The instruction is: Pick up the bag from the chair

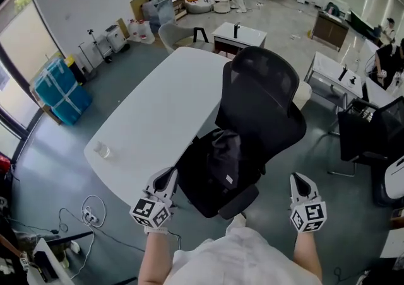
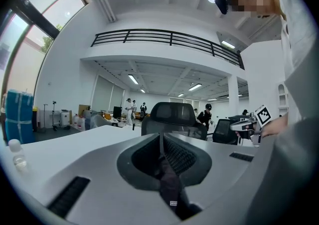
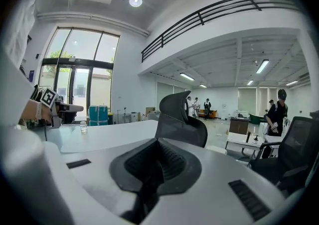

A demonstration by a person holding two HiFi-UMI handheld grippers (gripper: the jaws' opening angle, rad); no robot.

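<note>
Jaws sitting clenched, empty, on left gripper (image 1: 166,178) and right gripper (image 1: 302,181). Bag (image 1: 224,162) lying on chair (image 1: 262,98) seat, ahead between them (long axis running toward backrest). Left gripper hovering nearer, just beside seat edge and surface (image 1: 145,120).

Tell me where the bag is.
In the head view, the black bag lies near centre on the seat of the black chair, right of the white table.
</note>
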